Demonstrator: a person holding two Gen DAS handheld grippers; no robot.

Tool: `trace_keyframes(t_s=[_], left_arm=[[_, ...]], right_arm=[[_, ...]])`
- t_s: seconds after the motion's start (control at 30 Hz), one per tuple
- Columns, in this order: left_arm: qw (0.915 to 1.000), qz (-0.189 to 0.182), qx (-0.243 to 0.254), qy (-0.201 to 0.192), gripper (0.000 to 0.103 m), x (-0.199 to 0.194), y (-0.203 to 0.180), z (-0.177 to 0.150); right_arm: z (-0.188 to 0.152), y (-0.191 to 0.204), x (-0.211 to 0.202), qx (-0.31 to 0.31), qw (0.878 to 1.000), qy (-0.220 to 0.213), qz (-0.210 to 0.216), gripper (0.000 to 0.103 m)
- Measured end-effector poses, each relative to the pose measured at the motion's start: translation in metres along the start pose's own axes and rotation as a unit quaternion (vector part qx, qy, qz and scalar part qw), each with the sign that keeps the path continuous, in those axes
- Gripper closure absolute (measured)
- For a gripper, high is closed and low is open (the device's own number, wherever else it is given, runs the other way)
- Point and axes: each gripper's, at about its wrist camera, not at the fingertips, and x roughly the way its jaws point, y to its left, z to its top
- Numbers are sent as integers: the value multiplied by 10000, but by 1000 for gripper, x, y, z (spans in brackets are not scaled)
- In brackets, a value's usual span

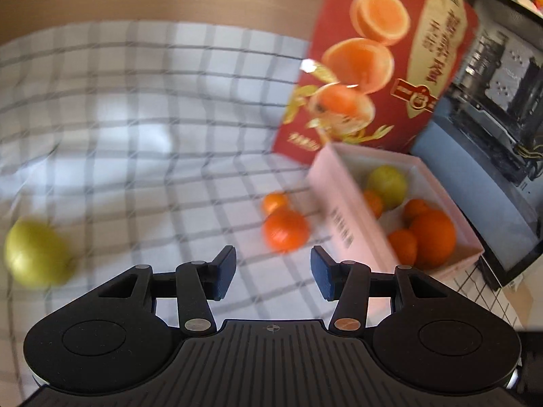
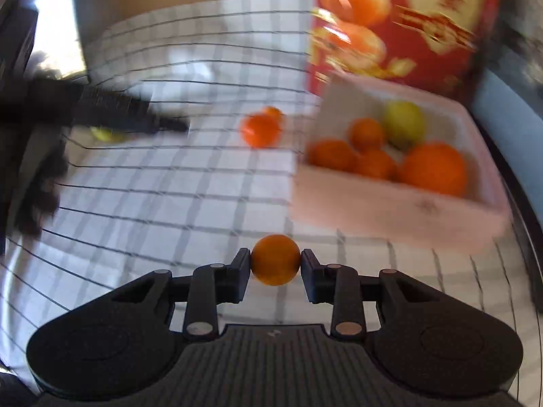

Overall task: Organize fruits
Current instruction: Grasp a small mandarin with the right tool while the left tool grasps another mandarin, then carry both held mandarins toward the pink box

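Note:
My right gripper (image 2: 275, 266) is shut on a small orange (image 2: 275, 259), held above the checked cloth in front of the pink box (image 2: 390, 210). The box holds several oranges (image 2: 436, 169) and a green fruit (image 2: 404, 123). My left gripper (image 1: 273, 271) is open and empty above the cloth. Just ahead of it lie two loose oranges (image 1: 286, 229) beside the pink box (image 1: 346, 213). A green fruit (image 1: 35, 254) lies on the cloth at the far left. The loose oranges (image 2: 260, 129) also show in the right wrist view.
A tall red carton printed with oranges (image 1: 376, 61) stands behind the pink box. A dark appliance (image 1: 492, 108) sits to the right. The other gripper (image 2: 112, 112) reaches in from the left in the right wrist view, over a green fruit (image 2: 107, 134).

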Motion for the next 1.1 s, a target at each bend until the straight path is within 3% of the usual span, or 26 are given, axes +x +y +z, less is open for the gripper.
trace_keyframes(t_s=[0.07,0.17,0.43,0.63,0.77,0.9,1.1], left_arm=[[9997,25,186,127,50,18,-14,11],[9983,211,440,323,50,45,-29,20],[9889,804,972,785,48,85,-44,10],[9883,883,901,862,50,99,-41,12],[9894,898,880,733,52,91,-42,10],[9934,607,792,567,52,68,-42,-1],[9974,279,469,478,52,9,-34,-44]], right_arm=[[-15,-7,-6,100,9996,-80,-262,71],[-29,-18,-9,337,9988,-88,-331,71],[-42,-31,-15,590,9968,-192,-497,71],[-48,-35,-17,697,9962,-174,-495,71],[-51,-35,-21,686,9962,-168,-508,71],[-52,-36,-23,672,9964,-142,-497,71],[-45,-33,-21,434,9982,-116,-388,71]])
